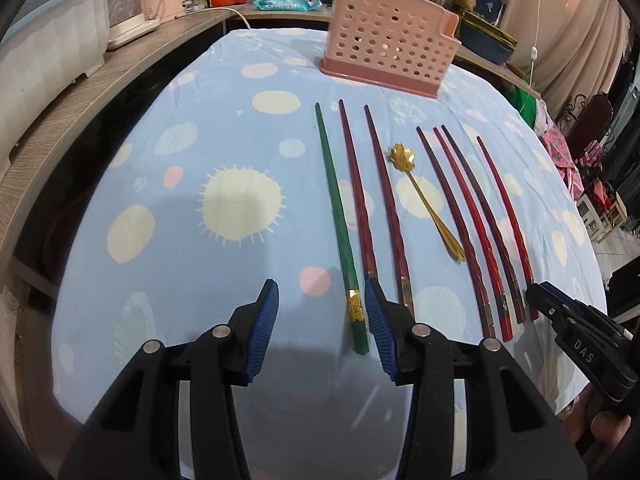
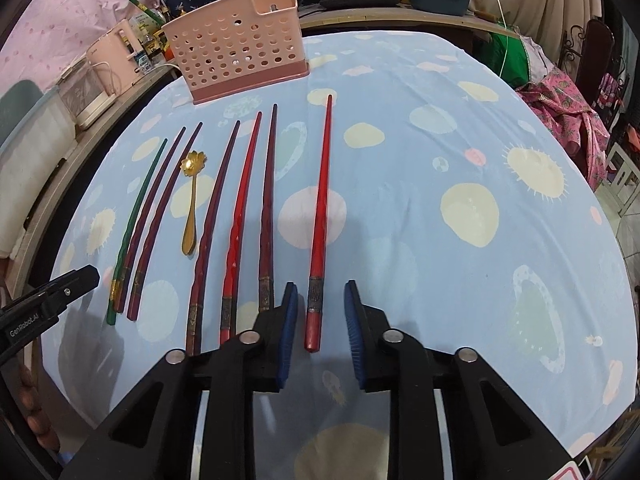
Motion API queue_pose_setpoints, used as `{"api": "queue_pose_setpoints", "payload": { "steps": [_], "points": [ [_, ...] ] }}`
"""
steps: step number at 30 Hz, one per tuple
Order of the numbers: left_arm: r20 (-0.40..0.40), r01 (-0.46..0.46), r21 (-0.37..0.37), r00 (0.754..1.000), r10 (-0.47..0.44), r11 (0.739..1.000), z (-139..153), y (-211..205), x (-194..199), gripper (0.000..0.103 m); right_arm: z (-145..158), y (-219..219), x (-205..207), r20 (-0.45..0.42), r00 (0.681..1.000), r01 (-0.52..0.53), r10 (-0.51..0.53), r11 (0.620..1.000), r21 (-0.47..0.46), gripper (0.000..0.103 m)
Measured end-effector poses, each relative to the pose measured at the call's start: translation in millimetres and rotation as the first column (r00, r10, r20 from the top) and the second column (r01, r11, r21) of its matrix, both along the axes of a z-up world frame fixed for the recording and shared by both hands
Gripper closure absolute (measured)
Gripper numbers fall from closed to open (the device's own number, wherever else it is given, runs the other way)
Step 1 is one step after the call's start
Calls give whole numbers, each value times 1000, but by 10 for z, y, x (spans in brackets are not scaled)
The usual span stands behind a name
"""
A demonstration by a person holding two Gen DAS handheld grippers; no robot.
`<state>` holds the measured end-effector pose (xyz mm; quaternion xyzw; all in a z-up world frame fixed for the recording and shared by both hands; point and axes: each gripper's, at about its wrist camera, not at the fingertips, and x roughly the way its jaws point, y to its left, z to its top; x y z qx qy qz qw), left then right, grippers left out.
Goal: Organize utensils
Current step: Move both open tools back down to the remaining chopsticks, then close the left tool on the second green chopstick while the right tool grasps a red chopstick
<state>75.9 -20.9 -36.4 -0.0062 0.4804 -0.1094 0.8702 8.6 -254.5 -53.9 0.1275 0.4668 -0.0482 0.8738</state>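
left claw (image 1: 322, 304) wide beside green chopstick (image 1: 336, 216) | right claw (image 2: 321, 308) wide, straddling faceted red chopstick (image 2: 321, 216) | perforated pink basket (image 2: 236, 56) upright

Left gripper (image 1: 322, 332) jaws spread wide; right gripper (image 2: 322, 336) jaws likewise parted.

Pastel dots on blue, red and green sticks

The tablecloth (image 2: 400, 240) is light blue with cream, pink and white spots; at 12 o'clock the pink perforated holder (image 1: 384, 46). 1 green chopstick (image 1: 338, 216), 1 bright red chopstick (image 2: 320, 216), 1 gold spoon (image 2: 191, 204), blue-padded black grippers (image 1: 322, 324) (image 2: 320, 320).
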Motion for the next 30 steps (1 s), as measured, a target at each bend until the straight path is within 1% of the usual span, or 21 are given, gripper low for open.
{"api": "queue_pose_setpoints", "payload": {
  "steps": [2,4,9,12,17,19,23,25,30],
  "points": [
    [-3,2,2,1000,-2,1000,-22,-10,3,60,-14,13,-14,-2,1000,-3,3,1000,-4,88],
    [-7,6,2,1000,-6,1000,-38,-20,7,61,-13,14,-23,0,1000,-5,5,1000,-6,89],
    [-17,21,9,1000,-21,1000,-88,-66,12,61,-15,16,-24,0,1000,-5,5,1000,-6,90],
    [-36,22,9,999,-22,1000,-143,-67,26,61,-15,21,-25,-1,1000,-7,7,1000,-10,90],
    [-32,18,7,999,-18,1000,-158,-54,26,61,-23,27,-30,2,1000,-10,10,1000,-16,90],
    [-33,16,6,999,-16,1000,-165,-42,22,67,-26,32,-28,3,1000,-11,11,1000,-19,90],
    [-34,12,1,999,-12,1000,-173,-15,20,73,-30,36,-29,6,1000,-14,14,1000,-21,90],
    [-32,12,6,999,-12,1000,-178,-2,21,79,-30,40,-31,7,1000,-16,16,1000,-25,90],
    [-28,9,7,1000,-9,1000,-189,45,23,87,-34,51,-38,12,1000,-20,20,999,-36,90]
  ]
}}
